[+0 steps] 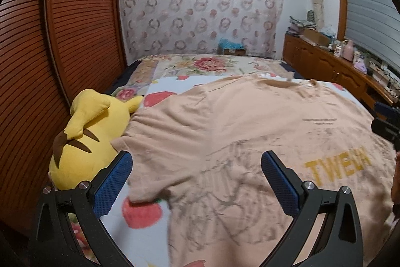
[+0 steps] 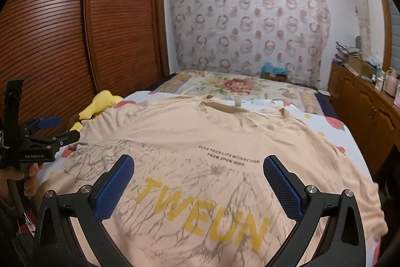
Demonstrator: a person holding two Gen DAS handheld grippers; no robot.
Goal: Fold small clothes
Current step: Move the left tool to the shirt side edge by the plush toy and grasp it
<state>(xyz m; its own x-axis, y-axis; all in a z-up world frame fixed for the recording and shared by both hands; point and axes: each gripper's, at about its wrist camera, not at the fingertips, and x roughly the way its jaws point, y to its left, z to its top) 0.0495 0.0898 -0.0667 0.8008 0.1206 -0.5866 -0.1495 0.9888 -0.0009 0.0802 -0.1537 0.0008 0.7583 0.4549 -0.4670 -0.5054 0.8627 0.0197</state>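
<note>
- Left tool (image 1: 196, 182) is hovering with blue pads spread wide, gripping nothing, over the left sleeve of the peach cotton T-shirt with yellow lettering (image 1: 250, 126).
- Right tool (image 2: 198, 185) is also gaping wide, over the chest print.
- Shirt is lying flat on the fruit-print bed sheet (image 1: 140, 212), collar away from both tools; long axis is running straight ahead.
- Judgement: left tool is sitting nearer the sleeve edge beside the yellow plush toy (image 1: 87, 137).

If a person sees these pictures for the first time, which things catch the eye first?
First comes the peach T-shirt, spread flat on the bed with yellow letters and grey branch print facing up. Next is the yellow plush toy, lying at the shirt's left sleeve beside the wooden wardrobe. Both open claws, left and right, hover over the shirt.
</note>
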